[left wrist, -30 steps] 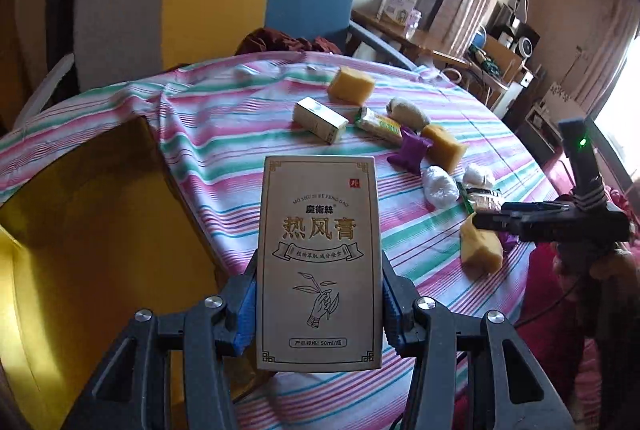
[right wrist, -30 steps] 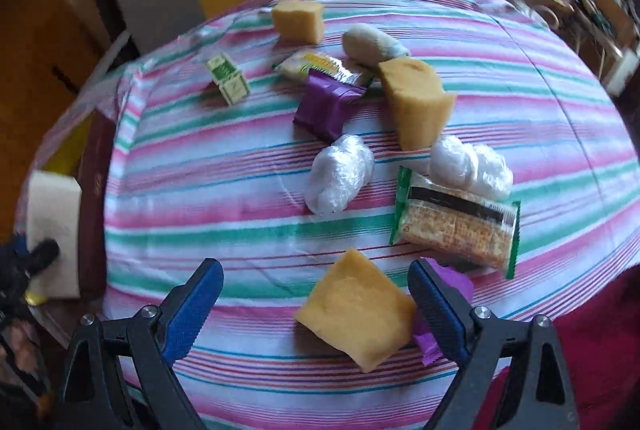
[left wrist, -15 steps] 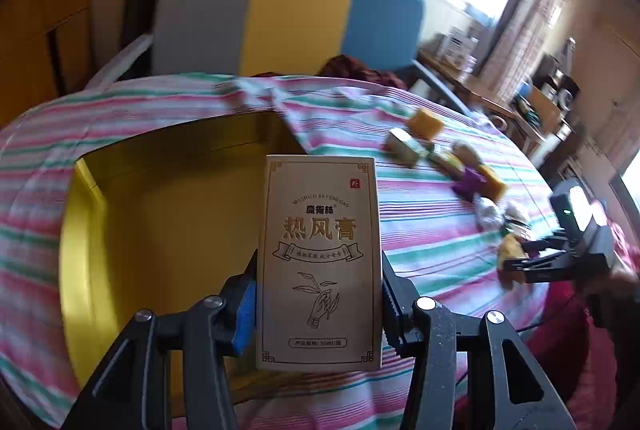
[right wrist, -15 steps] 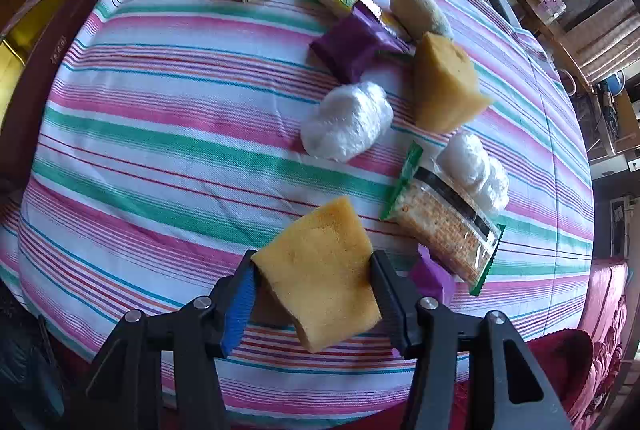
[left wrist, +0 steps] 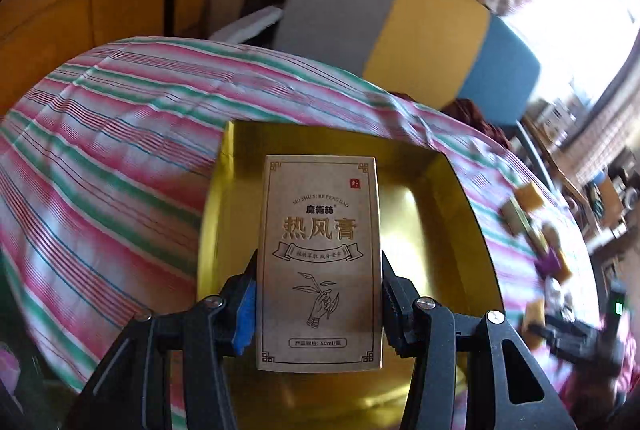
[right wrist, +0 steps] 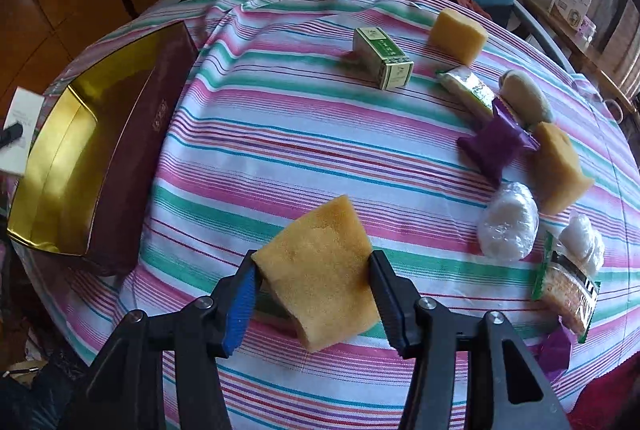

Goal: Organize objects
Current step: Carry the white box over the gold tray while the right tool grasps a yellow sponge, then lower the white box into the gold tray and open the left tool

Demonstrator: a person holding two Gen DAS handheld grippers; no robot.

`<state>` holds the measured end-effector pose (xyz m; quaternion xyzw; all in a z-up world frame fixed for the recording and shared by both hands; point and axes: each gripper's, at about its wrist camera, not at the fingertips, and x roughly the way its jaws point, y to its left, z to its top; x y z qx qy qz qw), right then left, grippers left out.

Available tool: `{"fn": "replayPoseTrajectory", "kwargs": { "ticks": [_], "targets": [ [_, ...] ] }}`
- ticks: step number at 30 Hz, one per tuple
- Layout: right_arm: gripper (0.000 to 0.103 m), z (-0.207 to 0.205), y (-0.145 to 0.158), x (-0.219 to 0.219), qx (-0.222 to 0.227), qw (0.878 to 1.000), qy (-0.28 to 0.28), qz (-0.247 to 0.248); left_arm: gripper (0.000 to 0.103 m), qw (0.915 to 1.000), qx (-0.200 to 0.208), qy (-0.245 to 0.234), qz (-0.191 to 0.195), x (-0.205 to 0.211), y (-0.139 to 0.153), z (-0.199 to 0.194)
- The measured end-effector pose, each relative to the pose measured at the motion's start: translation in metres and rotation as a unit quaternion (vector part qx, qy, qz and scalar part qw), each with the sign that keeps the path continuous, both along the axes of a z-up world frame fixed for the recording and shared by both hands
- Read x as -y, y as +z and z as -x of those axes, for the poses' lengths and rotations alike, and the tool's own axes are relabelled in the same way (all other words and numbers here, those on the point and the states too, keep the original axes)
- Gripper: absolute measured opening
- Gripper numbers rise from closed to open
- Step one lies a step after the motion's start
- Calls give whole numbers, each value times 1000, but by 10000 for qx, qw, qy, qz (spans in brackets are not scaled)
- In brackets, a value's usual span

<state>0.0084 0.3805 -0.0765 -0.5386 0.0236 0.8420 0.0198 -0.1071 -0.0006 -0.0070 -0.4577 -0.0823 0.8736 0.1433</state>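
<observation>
Left gripper [left wrist: 318, 304] pinches the tan cardboard box with gold Chinese lettering [left wrist: 318, 262], hanging over the gold-lined open box [left wrist: 436, 230] — you're at the drop-off step. Next: lower it inside, then release. Right gripper [right wrist: 312, 300] clamps a yellow sponge block [right wrist: 320, 270] above the striped tablecloth [right wrist: 280, 133], well apart from that container — carry it over afterwards.

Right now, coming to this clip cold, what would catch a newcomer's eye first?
The tan carton with gold Chinese lettering fills the left wrist view, clamped upright in the left gripper over the gold-lined box. In the right wrist view, the right gripper grips a yellow sponge above the striped tablecloth, with snacks and more sponges scattered on the right.
</observation>
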Motion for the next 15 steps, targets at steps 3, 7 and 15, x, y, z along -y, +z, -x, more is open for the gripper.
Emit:
{"fn": "replayPoseTrajectory", "kwargs": {
  "ticks": [3,7,15],
  "targets": [
    [55,-3,2,-2,-39,10000,-5,34,51,9998,90,149,99,-2,-4,24],
    [55,-6,5,-5,-60,10000,22,44,51,9988,92,192,445,-15,-13,50],
    [55,-6,6,-6,-84,10000,33,18,51,9956,156,198,907,-29,-31,82]
  ]
}}
